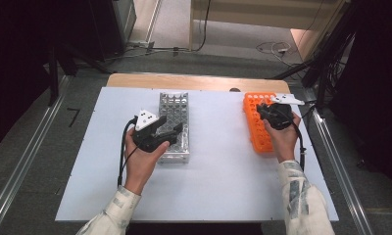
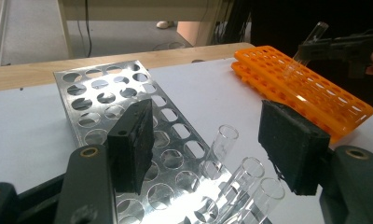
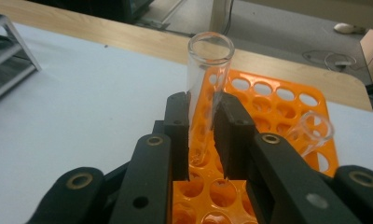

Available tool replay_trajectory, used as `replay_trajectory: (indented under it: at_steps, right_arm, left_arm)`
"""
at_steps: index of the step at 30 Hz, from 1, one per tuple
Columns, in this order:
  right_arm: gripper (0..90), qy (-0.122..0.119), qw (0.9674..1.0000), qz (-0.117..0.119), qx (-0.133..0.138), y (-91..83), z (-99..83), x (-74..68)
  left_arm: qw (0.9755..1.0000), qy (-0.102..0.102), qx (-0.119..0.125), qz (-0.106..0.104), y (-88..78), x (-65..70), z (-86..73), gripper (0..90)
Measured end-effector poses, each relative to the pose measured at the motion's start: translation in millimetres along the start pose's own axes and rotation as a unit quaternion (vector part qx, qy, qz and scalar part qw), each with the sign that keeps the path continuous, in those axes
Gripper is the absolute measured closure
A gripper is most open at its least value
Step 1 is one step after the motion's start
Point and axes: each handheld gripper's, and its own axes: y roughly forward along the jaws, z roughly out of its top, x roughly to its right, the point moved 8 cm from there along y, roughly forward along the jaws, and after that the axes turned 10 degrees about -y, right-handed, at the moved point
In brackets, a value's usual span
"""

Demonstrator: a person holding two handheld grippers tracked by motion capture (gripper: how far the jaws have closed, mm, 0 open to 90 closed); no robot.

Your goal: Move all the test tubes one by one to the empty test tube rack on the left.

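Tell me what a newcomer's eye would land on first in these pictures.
First, the bright orange rack at the table's right side, where the right gripper is shut on a clear glass tube above its holes. Next, the shiny metal rack left of centre, with the left gripper open over it and three empty tubes standing in its near holes.

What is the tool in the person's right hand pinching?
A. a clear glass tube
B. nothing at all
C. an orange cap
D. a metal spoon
A: in the right gripper view the right gripper has its jaws closed against a clear glass tube above the orange rack.
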Motion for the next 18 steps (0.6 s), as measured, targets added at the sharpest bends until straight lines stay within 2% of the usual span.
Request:
replay_trajectory:
  at_steps: [7,13,18]
  right_arm:
    - [73.8,-0.009,0.9996,0.022,0.013,-23.4,10.6,-13.2]
    - [73.7,-0.021,0.9974,0.066,0.018,-35.0,9.9,-38.7]
    - [73.7,-0.031,0.9948,0.094,0.024,-39.6,4.8,-62.8]
  left_arm:
    - [1.0000,0.003,0.000,-0.003,0.3,4.9,1.5,35.9]
    - [0.9999,0.012,0.001,-0.010,1.4,13.8,2.5,35.0]
    - [0.9996,0.020,-0.004,-0.021,6.5,27.1,-0.4,32.8]
